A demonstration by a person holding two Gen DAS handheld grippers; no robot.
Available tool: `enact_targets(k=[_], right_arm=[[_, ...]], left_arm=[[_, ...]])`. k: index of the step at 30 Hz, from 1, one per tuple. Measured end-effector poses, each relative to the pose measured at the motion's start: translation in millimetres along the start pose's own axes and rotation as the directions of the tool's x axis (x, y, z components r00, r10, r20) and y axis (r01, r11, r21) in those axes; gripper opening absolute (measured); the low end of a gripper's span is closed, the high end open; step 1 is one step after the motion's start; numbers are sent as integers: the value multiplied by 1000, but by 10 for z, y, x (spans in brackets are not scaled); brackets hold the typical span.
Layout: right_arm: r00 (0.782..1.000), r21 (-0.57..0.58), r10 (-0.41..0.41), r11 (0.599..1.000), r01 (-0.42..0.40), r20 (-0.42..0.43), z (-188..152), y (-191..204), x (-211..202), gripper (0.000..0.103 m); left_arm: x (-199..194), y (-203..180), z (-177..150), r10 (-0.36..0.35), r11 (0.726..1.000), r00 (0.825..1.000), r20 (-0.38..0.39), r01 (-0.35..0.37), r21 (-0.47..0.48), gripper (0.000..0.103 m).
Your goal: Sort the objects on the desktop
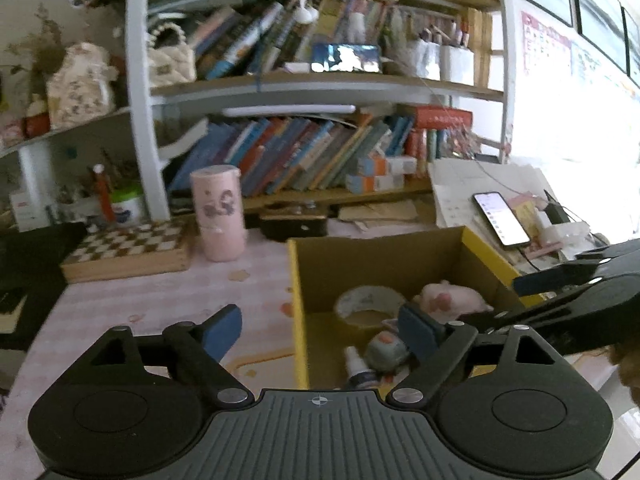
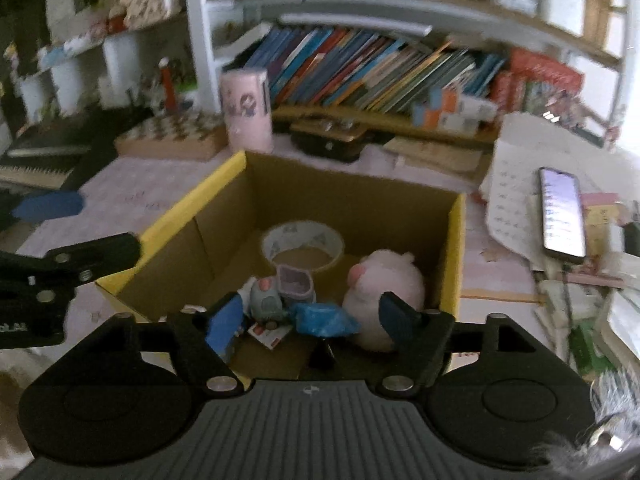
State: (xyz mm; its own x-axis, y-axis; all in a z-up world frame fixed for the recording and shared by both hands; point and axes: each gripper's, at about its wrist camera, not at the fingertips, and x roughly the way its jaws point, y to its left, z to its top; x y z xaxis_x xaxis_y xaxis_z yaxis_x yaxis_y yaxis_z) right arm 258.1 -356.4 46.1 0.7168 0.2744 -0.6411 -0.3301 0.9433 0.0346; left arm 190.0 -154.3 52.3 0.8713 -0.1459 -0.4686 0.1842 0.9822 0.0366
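Your cardboard box (image 2: 452, 236), yellow on its rim and outer walls, sits on the pink desk (image 1: 168, 296) in front of the bookshelf. Inside it lie a roll of tape (image 2: 303, 245), a pink plush toy (image 2: 384, 280), a small grey-blue toy (image 2: 265, 300), a lilac cup (image 2: 295, 282), a crumpled blue wrapper (image 2: 322, 320) and, seen from the left camera, a small bottle (image 1: 356, 364).

Your left gripper (image 1: 320, 330) hangs over the box's near left wall, tilted downward, its blue pads spread wide with nothing between them; one pad is over the desk, the other over the box. Your right gripper (image 2: 312, 316) points more steeply down into the box, its jaws apart and gripping nothing; the blue wrapper lies below the gap, loose. Each gripper shows at the edge of the other's view, so the two are close side by side.

Behind the box stand a pink cylinder (image 1: 218, 212) and a checkered wooden board (image 1: 128, 248), well clear of your hands. To the right, a lit phone (image 2: 562, 214) rests on a stack of papers (image 2: 512, 184) just beside the box. A dark case (image 2: 328, 142) sits under the leaning books (image 2: 360, 68).
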Motion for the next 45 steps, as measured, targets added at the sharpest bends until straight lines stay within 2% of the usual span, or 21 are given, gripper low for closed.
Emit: enact_targets(k=[7, 15, 22, 34, 38, 40, 45], right_arm=[[996, 56, -55, 997, 51, 75, -157, 204, -316, 77], [987, 119, -113, 988, 99, 117, -414, 560, -595, 79], [983, 144, -139, 982, 122, 118, -681, 947, -776, 81], [987, 176, -140, 977, 124, 79, -1257, 1595, -1041, 84], [981, 200, -180, 966, 162, 78, -1433, 1749, -1132, 93], [973, 212, -211, 959, 189, 87, -1529, 1815, -1187, 94], [963, 238, -254, 944, 227, 89, -1709, 1943, -1266, 101]], left_arm=[[-340, 251, -142, 39, 999, 999, 9, -39, -12, 93], [-723, 533, -367, 77, 995, 997, 14, -76, -60, 96], [-1050, 684, -651, 98, 993, 995, -15, -99, -70, 96], [-1487, 847, -1083, 131, 985, 989, -74, -138, -105, 96], [-1597, 834, -1222, 161, 979, 983, -89, -171, -108, 101], [-1648, 827, -1293, 181, 975, 980, -88, -190, -113, 101], [-1723, 782, -1408, 177, 977, 978, -109, -188, -103, 102]])
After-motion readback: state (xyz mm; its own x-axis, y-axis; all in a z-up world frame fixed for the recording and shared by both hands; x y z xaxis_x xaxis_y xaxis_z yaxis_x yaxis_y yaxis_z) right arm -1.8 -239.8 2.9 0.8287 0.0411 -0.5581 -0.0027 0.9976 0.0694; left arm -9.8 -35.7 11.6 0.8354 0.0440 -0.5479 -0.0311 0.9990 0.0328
